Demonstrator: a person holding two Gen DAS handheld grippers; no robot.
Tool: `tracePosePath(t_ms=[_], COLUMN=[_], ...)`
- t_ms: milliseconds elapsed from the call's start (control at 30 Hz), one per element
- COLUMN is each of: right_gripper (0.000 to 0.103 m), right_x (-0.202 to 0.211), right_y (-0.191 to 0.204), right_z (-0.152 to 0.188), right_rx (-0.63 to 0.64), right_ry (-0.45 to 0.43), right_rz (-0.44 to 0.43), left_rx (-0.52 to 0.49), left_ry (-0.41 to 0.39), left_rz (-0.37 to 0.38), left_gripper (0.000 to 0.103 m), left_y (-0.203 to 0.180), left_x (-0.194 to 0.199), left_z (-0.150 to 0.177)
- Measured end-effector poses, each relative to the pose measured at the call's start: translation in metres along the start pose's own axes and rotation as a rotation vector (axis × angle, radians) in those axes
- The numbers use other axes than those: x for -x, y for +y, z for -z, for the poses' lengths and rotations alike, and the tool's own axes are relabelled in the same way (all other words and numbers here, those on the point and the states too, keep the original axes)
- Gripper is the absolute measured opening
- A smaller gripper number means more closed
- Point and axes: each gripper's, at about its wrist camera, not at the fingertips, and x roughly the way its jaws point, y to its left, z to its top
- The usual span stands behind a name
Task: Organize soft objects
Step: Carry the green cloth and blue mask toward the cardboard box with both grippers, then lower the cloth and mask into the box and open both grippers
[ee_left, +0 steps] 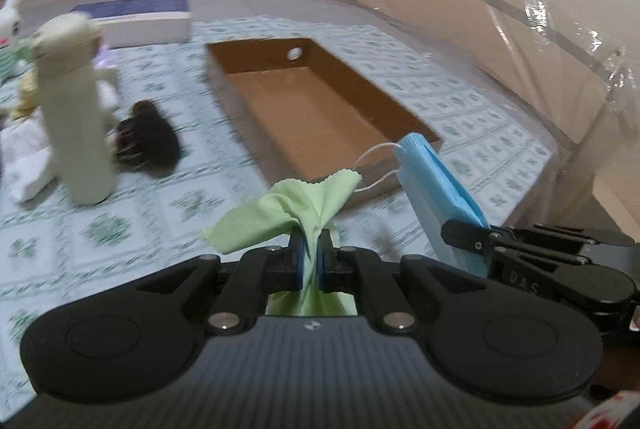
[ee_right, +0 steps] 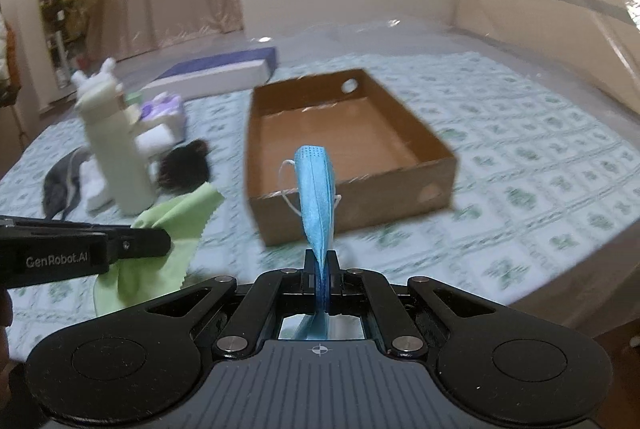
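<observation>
Green cloth (ee_left: 298,207) pinched in left gripper (ee_left: 311,253), blue mask (ee_right: 316,197) in right gripper (ee_right: 321,265)

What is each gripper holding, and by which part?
Left gripper: green cloth, pinched mid-fabric. Right gripper: blue face mask, folded, pinched near its lower end.

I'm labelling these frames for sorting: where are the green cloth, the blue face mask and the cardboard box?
green cloth (ee_left: 276,209), left wrist view, on its spread upper fold.
blue face mask (ee_right: 316,189), right wrist view, on its pleated middle.
cardboard box (ee_right: 360,201), right wrist view, on its near outer wall.
</observation>
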Motion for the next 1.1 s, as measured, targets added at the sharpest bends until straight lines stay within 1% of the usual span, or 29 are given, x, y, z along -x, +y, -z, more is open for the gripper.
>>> tracePosePath(t_ms=[100,267,367,433,567,700,833,967,1000,1033,1067,1100], right_gripper=[0.002,0.002,0.002,0.002,0.002,0.002,0.002,0.002,0.002,0.002,0.002,0.002], right_x=[-0.002,-0.025,-0.053,-0.075,-0.126,-0.177,-0.217,-0.246,-0.251,-0.256,-0.261,-0.266], right_y=[-0.018,-0.048,-0.061,-0.066,-0.074,-0.08,-0.082,-0.08,-0.08,-0.079,-0.079,-0.079], right_z=[-0.018,-0.068,-0.102,-0.122,-0.157,-0.182,-0.192,-0.198,-0.198,-0.199,-0.199,-0.2], right_rx=[-0.011,-0.048,-0.06,-0.045,-0.014,-0.014,-0.028,-0.025,-0.024,-0.024,-0.027,-0.027], right_ry=[-0.032,-0.072,-0.081,-0.079,-0.06,-0.026,0.016,0.041,0.044,0.049,0.057,0.064], right_rz=[0.011,-0.022,-0.056,-0.071,-0.11,-0.128,-0.153,-0.152,-0.149,-0.148,-0.149,-0.152], left_rx=[-0.008,0.009,0.044,0.085,0.147,0.188,0.21,0.217,0.215,0.215,0.214,0.215], left_ry=[-0.021,-0.056,-0.076,-0.086,-0.099,-0.099,-0.091,-0.091,-0.091,-0.09,-0.089,-0.092], left_rz=[0.026,0.053,0.051,0.043,0.017,-0.005,-0.033,-0.052,-0.056,-0.063,-0.069,-0.074], left_gripper=[0.006,0.006,0.006,0.006,0.006,0.006,0.006,0.007,0.01,0.015,0.033,0.042], left_y=[-0.013,-0.02,-0.011,-0.001,0.022,0.042,0.057,0.068,0.07,0.072,0.073,0.075], left_x=[-0.012,-0.044,-0.07,-0.09,-0.128,-0.163,-0.191,-0.21,-0.215,-0.219,-0.222,-0.224], left_z=[-0.02,-0.071,-0.103,-0.124,-0.156,-0.175,-0.185,-0.19,-0.192,-0.193,-0.194,-0.195])
